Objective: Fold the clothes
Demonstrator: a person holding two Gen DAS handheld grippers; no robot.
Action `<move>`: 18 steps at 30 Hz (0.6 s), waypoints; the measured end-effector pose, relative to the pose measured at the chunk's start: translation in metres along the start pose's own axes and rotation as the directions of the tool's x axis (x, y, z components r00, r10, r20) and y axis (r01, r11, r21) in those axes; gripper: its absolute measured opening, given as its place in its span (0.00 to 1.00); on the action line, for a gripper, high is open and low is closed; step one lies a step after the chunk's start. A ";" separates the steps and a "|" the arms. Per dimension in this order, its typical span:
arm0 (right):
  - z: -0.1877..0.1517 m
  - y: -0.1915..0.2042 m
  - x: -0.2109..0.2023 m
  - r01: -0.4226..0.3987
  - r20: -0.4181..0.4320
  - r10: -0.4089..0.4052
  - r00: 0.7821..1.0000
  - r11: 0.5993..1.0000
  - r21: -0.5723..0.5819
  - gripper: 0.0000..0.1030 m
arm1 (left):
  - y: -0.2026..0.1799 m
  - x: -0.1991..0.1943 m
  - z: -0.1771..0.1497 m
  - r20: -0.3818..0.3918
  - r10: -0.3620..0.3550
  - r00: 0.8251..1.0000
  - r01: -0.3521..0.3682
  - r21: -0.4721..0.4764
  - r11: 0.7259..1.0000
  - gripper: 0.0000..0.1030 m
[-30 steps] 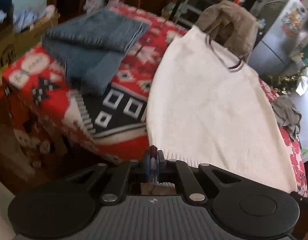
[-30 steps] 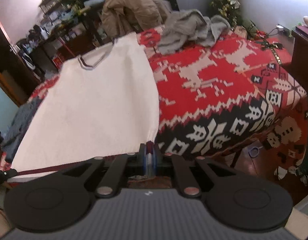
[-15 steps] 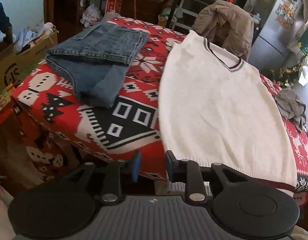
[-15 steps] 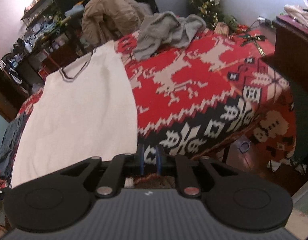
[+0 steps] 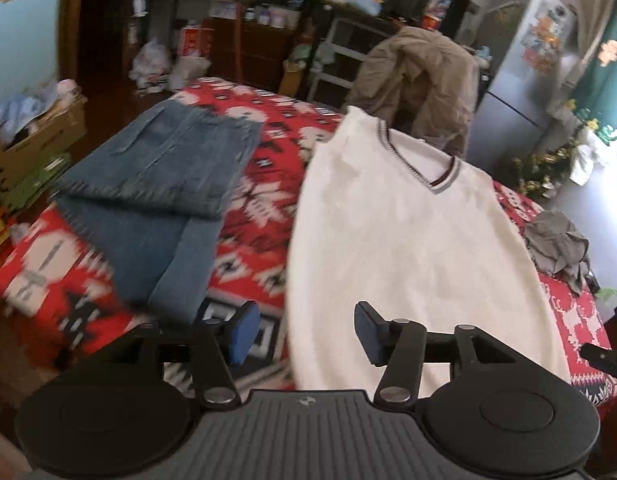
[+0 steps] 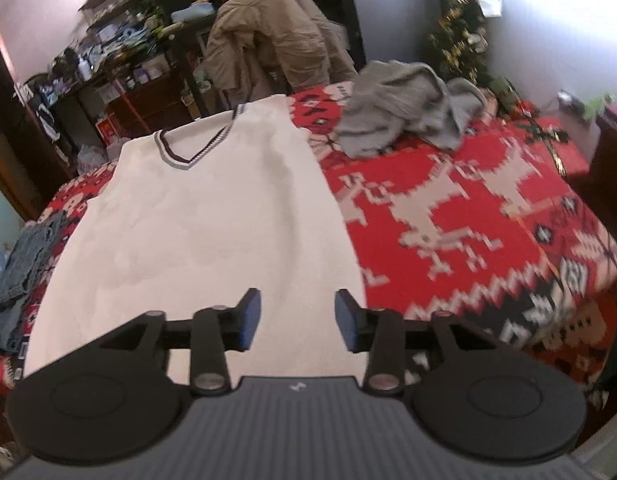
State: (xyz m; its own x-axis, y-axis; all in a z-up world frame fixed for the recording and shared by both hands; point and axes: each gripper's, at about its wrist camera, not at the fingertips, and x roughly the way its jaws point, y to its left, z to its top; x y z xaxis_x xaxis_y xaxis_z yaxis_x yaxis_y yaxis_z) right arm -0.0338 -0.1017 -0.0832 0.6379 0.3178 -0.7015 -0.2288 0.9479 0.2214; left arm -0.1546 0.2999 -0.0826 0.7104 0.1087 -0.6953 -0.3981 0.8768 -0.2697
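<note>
A white V-neck vest (image 5: 408, 248) with dark striped collar trim lies flat on the red patterned bedspread (image 5: 260, 216), hem toward me; it also shows in the right wrist view (image 6: 212, 232). My left gripper (image 5: 304, 332) is open and empty, above the vest's lower left corner. My right gripper (image 6: 297, 320) is open and empty, above the vest's lower right hem. Folded blue jeans (image 5: 160, 200) lie to the left of the vest.
A crumpled grey garment (image 6: 408, 108) lies on the bed to the right of the vest. A tan jacket (image 6: 272, 40) hangs on a chair behind the bed. Cluttered shelves, a fridge (image 5: 524, 80) and a cardboard box (image 5: 32, 148) ring the bed.
Both grippers were shut on the vest's hem corners; they have opened, let the vest go and risen above the bed. The vest now lies flat.
</note>
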 end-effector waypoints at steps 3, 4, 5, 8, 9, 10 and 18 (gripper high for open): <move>0.011 0.017 0.017 0.031 -0.014 -0.031 0.999 0.999 -0.030 0.51 | -0.005 0.025 0.021 -0.020 0.002 1.000 -0.001 0.066 0.998 0.57; 0.015 0.023 0.024 0.047 -0.023 -0.048 0.999 0.998 -0.041 0.51 | -0.008 0.034 0.030 -0.031 0.019 0.999 -0.016 0.102 0.995 0.58; 0.018 0.028 0.030 0.063 -0.029 -0.064 0.997 0.997 -0.053 0.51 | -0.012 0.043 0.037 -0.044 0.036 0.998 -0.030 0.136 0.990 0.59; 0.026 0.041 0.041 0.108 -0.021 -0.111 0.994 0.989 -0.097 0.53 | -0.021 0.067 0.062 -0.108 0.060 0.992 -0.037 0.204 0.978 0.59; 0.029 0.043 0.044 0.115 -0.023 -0.117 0.993 0.989 -0.093 0.55 | -0.025 0.071 0.068 -0.117 0.067 0.991 -0.039 0.224 0.974 0.59; 0.032 0.044 0.046 0.117 -0.023 -0.120 0.993 0.989 -0.088 0.56 | -0.029 0.076 0.075 -0.125 0.074 0.989 -0.041 0.245 0.969 0.59; 0.042 0.037 0.068 0.048 -0.022 -0.050 0.998 0.993 -0.106 0.62 | -0.061 0.098 0.081 -0.031 0.131 0.991 -0.119 0.261 0.958 0.57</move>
State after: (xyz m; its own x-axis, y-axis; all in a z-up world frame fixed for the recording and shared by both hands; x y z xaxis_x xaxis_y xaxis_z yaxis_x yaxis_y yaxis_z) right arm 0.0318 -0.0441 -0.0942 0.6323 0.2691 -0.7264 -0.2749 0.9546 0.1144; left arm -0.0139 0.2954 -0.0798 0.6337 0.2080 -0.7451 -0.3138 0.9495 -0.0018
